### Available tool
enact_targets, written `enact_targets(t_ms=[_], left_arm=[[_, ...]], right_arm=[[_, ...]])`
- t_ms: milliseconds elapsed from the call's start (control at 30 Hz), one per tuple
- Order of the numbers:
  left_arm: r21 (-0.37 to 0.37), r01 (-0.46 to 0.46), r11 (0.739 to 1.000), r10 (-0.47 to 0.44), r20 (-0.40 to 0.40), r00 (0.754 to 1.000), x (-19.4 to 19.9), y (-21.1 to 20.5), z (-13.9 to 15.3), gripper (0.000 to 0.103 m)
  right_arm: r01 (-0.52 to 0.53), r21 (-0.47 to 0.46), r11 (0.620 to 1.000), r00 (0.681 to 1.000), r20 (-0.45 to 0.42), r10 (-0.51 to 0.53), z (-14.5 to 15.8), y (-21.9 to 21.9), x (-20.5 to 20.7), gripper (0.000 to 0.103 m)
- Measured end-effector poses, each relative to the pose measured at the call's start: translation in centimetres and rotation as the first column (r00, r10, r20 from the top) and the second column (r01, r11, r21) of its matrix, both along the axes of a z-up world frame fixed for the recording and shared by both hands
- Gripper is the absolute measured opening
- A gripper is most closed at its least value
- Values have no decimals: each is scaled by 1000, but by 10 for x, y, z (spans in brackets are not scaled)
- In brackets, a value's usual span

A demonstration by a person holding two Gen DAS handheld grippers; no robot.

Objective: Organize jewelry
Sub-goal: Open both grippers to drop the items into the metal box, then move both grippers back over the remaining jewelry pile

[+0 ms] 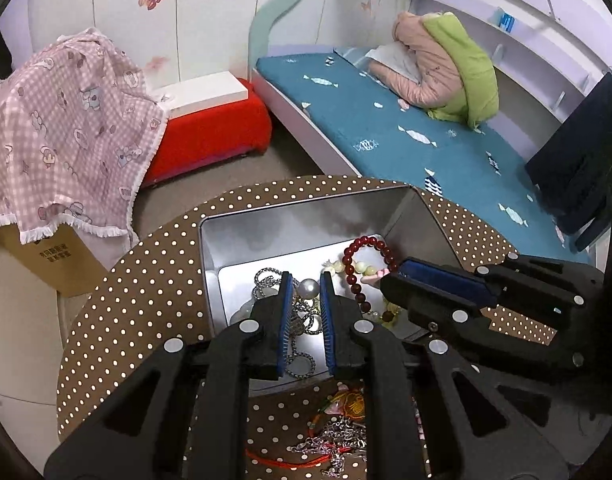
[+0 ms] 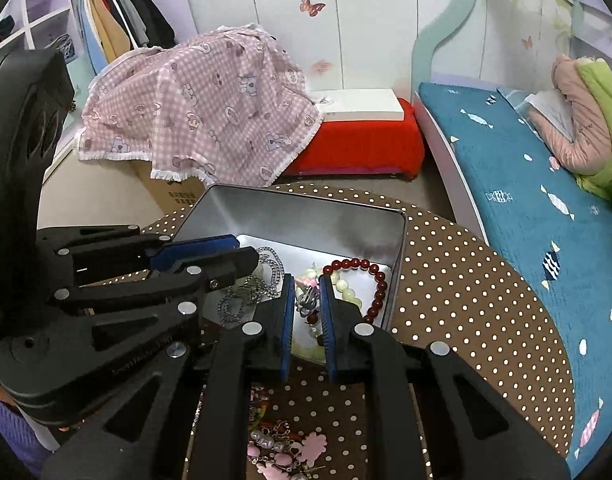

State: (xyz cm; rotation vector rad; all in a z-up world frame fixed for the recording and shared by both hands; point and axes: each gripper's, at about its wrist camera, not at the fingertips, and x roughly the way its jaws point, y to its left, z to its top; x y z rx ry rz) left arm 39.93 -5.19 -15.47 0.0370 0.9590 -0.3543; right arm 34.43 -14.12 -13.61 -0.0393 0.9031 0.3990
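Nearest the camera, loose jewelry [image 1: 337,436] lies tangled on a round brown table [image 1: 146,292] with white polka dots: silver chains and red cord in the left wrist view, pink charms [image 2: 290,452] in the right wrist view; just beyond it on the table stands an open silver tin [image 2: 306,212], the landmark here. The left gripper [image 1: 307,280] reaches into the tin, its jaws narrowly parted around a pearl pendant [image 1: 309,288] on a silver chain, though contact cannot be told; the right gripper [image 2: 307,280] is beside it over the tin, jaws narrow around a small metal clip [image 2: 307,298], grip likewise unclear. Inside the tin lie a dark red bead bracelet [image 2: 369,276] and pale green beads [image 2: 345,290]; beyond the tin, a red bench [image 2: 357,148] carries a white box [image 2: 361,106]; left of that, pink checked cloth [image 2: 202,108] drapes a cardboard box [image 2: 174,192]; right of the tin, a teal bed [image 2: 525,184] holds pink and green jackets [image 1: 445,68]; butterfly stickers [image 2: 311,5] dot the white wall behind.
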Motion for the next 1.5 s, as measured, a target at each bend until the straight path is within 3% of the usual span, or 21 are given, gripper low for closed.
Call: enact_targets(t_ms=[67,200,400,500,600,800,1000,1267,1500], left_arm=[[2,-3,1000,3,-5,1000,-1,1,-1,15],[4,-29,1000,29,0,1000,0,4,0,28],[-22,-40,999,40,17,999,-10,8,8,36],[-18,-48,999,49,53,997,-20,13,17,53],[-36,-54,998,57,102,993,-38,24,28,68],[-19,-63,998,65,179,982,-82,43,39,71],[21,-66,998,60,215,975,-126,47,21,71],[36,-16,999,9,187,982,-166,1,-9,70],[24,35,999,-38,133,990,-173,-39,-25,64]], right_arm=[[-1,4,1000,1000,-3,1,-1,0,1,12],[3,12,1000,1000,-15,-3,-3,-1,4,12],[8,55,998,1000,-3,-8,5,-8,-3,15],[7,61,998,1000,15,-8,13,-12,-12,16],[-1,71,997,999,43,-2,23,-20,-27,25],[-6,69,998,997,77,1,30,-34,-64,30],[11,29,1000,998,63,-13,8,-43,-100,34],[53,40,998,999,8,-53,-21,-61,-128,36],[68,51,996,998,-2,-68,-26,-76,-144,40]])
